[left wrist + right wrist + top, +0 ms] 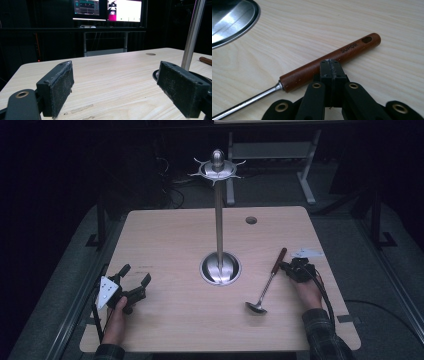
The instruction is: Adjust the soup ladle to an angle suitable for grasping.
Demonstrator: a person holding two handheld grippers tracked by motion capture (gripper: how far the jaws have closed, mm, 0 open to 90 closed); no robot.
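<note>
A steel ladle (267, 282) with a brown wooden handle (352, 47) lies on the wooden table (170, 235), right of centre, its bowl toward the front. My right gripper (286, 266) is shut with nothing between its jaws. Its tips (330, 62) rest against the near side of the handle, around its middle. A tall steel utensil stand (219, 220) with a hooked crown rises from a round base (232, 20) at the table's centre. At the front left, my left gripper (135, 274) stands open and empty just above the table, its pads (60, 85) wide apart and facing the stand's pole (192, 32).
A round cable hole (251, 220) sits near the table's far edge. A small white slip (307, 253) lies beyond my right hand. Lit monitors (107, 10) and a metal frame stand behind the table. Bare tabletop stretches between my left gripper and the stand.
</note>
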